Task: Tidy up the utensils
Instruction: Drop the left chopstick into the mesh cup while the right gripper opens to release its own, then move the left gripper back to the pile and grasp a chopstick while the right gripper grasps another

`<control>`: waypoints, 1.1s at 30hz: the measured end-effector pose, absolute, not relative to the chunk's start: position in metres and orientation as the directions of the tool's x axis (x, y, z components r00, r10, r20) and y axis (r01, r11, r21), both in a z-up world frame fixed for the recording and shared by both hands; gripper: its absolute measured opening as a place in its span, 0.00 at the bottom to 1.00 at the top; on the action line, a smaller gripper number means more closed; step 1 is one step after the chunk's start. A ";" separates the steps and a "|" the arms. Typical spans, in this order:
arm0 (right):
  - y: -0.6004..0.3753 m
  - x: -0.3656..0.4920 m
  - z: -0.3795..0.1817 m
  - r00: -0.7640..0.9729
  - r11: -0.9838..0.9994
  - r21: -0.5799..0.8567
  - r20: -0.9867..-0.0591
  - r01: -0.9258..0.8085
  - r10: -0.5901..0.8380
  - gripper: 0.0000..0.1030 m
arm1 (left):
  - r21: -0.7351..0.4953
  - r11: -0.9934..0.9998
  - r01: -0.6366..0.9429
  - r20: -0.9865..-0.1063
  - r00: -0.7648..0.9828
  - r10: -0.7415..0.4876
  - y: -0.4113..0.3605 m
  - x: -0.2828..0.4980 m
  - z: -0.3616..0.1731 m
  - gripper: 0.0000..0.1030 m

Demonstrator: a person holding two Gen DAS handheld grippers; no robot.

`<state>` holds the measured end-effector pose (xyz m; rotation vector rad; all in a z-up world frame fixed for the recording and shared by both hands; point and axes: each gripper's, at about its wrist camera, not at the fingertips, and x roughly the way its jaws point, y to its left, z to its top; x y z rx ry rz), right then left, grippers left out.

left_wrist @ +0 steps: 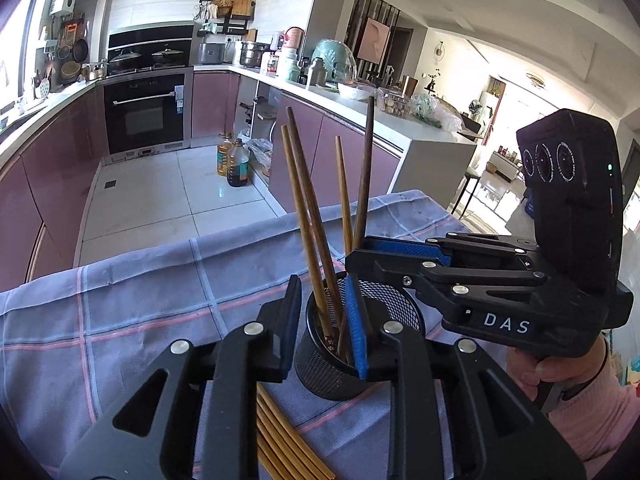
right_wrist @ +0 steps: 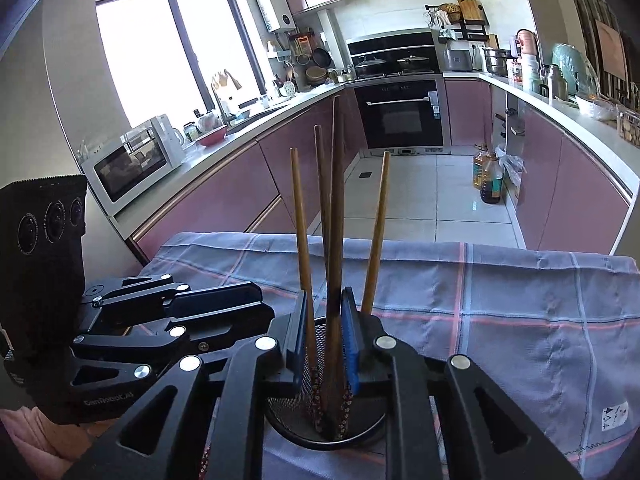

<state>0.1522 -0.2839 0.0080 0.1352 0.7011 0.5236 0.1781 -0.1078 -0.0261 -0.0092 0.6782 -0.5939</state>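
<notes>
A black mesh cup stands on the checked cloth and holds several wooden chopsticks, which stand upright and fan apart at the top. My left gripper is over the cup's rim, slightly open, and two chopsticks rise loosely through its gap. My right gripper comes in from the other side, also slightly open, with a light and a dark chopstick between its pads. The two grippers cross over the cup: the right gripper comes in from the right in the left wrist view, the left gripper from the left in the right wrist view.
More loose chopsticks lie on the blue checked tablecloth below my left gripper. The table's far edge drops to the kitchen floor, where oil bottles stand. A hand in a pink sleeve holds the right gripper.
</notes>
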 end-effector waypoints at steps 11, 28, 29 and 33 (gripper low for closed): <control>-0.282 0.149 0.006 0.643 0.864 0.299 -0.578 -0.406 0.502 0.16 | -0.217 0.852 0.477 -0.572 0.645 -0.507 -0.085 0.164 -0.030 0.30; -0.266 0.062 0.008 0.577 0.774 0.295 -0.530 -0.561 0.621 0.32 | -0.096 0.902 0.422 -0.627 0.678 -0.384 -0.042 0.110 -0.066 0.51; -0.263 0.061 0.003 0.566 0.772 0.300 -0.542 -0.561 0.622 0.32 | -0.086 0.904 0.420 -0.641 0.671 -0.373 -0.041 0.107 -0.072 0.51; -0.250 0.063 -0.030 0.503 0.773 0.341 -0.607 -0.534 0.615 0.33 | -0.092 0.906 0.413 -0.692 0.628 -0.356 -0.041 0.100 -0.098 0.51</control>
